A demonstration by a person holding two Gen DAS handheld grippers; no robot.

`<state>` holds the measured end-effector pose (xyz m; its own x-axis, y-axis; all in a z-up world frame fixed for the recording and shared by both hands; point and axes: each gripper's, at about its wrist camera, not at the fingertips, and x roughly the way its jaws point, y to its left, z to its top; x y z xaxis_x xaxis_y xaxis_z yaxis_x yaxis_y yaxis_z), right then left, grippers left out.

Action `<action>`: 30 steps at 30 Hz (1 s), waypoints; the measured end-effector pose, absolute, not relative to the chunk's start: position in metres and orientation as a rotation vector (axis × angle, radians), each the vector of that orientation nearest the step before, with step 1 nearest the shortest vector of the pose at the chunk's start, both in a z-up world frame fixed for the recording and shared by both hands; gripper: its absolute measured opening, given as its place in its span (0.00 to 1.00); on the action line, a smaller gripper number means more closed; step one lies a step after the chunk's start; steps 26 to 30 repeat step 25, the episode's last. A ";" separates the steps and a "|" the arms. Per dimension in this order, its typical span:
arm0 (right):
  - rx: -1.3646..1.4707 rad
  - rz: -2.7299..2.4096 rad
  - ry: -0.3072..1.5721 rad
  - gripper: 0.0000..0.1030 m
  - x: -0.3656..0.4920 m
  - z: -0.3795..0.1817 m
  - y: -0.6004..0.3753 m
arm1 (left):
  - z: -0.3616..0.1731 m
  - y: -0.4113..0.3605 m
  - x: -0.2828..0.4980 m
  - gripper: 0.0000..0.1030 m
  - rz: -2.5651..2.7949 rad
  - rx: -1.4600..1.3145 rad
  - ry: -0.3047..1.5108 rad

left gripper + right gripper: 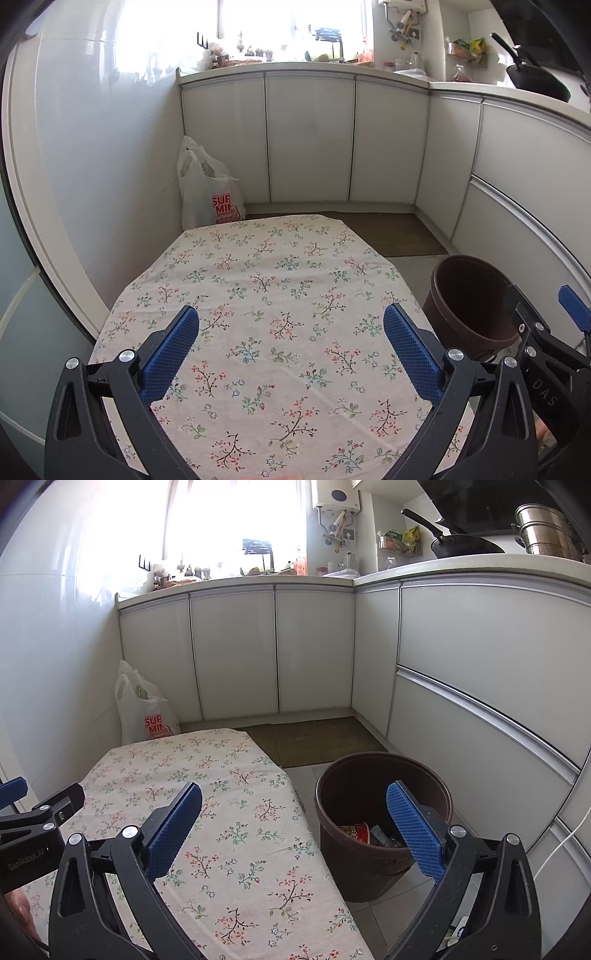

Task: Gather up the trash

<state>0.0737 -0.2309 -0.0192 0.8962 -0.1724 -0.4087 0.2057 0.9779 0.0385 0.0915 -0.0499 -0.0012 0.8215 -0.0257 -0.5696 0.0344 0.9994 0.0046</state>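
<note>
— Grippers?
— My left gripper [291,354]: jaws wide, holding nothing, above the flowered tablecloth [258,295]. My right gripper [295,834]: jaws wide, holding nothing, over the table's right edge.
— Trash?
— In the brown bin [369,864] on the floor, right of the table; wrappers [360,832] lie at its bottom, just left of my right jaw's far tip.
— Other items?
— White shopping bag [207,192], far left corner.

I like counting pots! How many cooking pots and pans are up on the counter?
2. A black pan sits on the counter at the right, and a steel pot stands farther right. More may be hidden beyond the edge.
</note>
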 end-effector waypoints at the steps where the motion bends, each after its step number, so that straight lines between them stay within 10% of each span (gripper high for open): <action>1: 0.082 -0.196 0.416 0.93 0.074 -0.019 -0.231 | -0.001 -0.050 0.091 0.94 -0.034 0.018 0.604; 12: 0.082 -0.194 0.417 0.93 0.074 -0.019 -0.232 | -0.003 -0.050 0.092 0.77 -0.059 0.020 0.602; 30: 0.080 -0.194 0.429 0.93 0.075 -0.023 -0.232 | -0.006 -0.048 0.094 0.85 -0.072 -0.013 0.641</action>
